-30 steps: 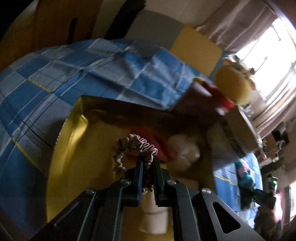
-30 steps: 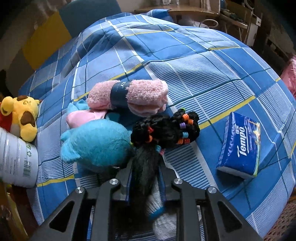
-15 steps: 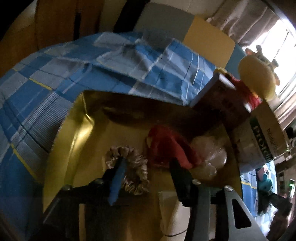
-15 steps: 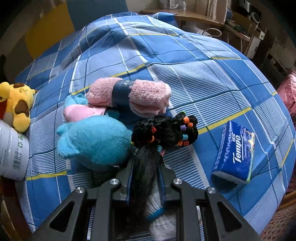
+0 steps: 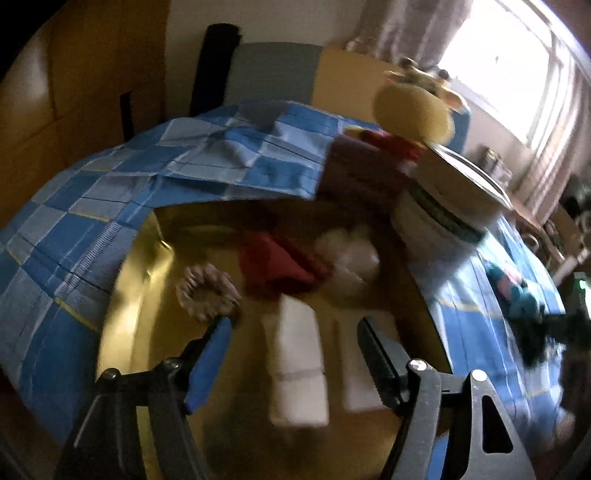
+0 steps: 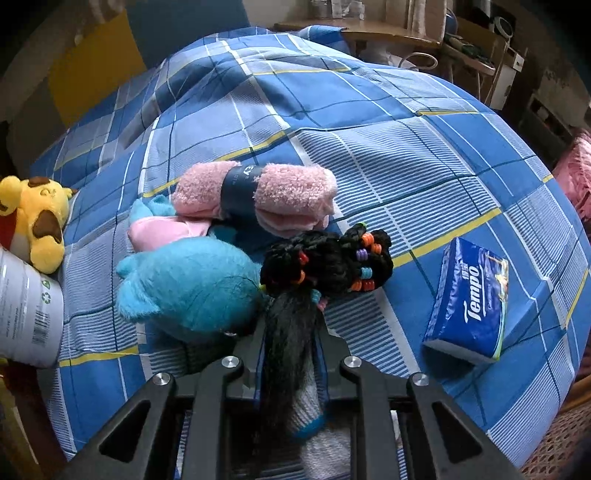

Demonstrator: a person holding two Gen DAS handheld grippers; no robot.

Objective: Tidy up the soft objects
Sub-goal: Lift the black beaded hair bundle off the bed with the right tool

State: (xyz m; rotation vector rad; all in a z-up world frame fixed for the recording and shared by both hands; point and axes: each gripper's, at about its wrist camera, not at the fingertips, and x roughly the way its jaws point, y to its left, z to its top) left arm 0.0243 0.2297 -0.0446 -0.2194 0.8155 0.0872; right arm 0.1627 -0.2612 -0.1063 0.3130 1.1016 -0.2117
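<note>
In the left wrist view a gold box [image 5: 125,295] lies open on the blue plaid bedspread. Inside it lie a pinkish scrunchie [image 5: 207,295], a red cloth [image 5: 273,266], a white puffy thing [image 5: 351,258] and folded white cloths [image 5: 295,365]. My left gripper [image 5: 295,328] hovers over the box, its jaws opening and nothing between them; the scrunchie lies just past the left fingertip. In the right wrist view my right gripper [image 6: 290,332] is closing on a black hairpiece [image 6: 325,262] with coloured beads, its dark tail between the pads. A blue plush [image 6: 188,291] and a pink fuzzy roll [image 6: 258,195] lie beside it.
A Tempo tissue pack [image 6: 467,302] lies right of the hairpiece on the bedspread [image 6: 369,129]. A yellow plush [image 6: 33,221] and a white canister [image 6: 26,310] sit at the left edge. A desk with clutter [image 6: 406,33] stands behind the bed.
My left gripper let go of the scrunchie, which now lies in the gold box, then opened wide and drew back. The right gripper stayed on the hairpiece.
</note>
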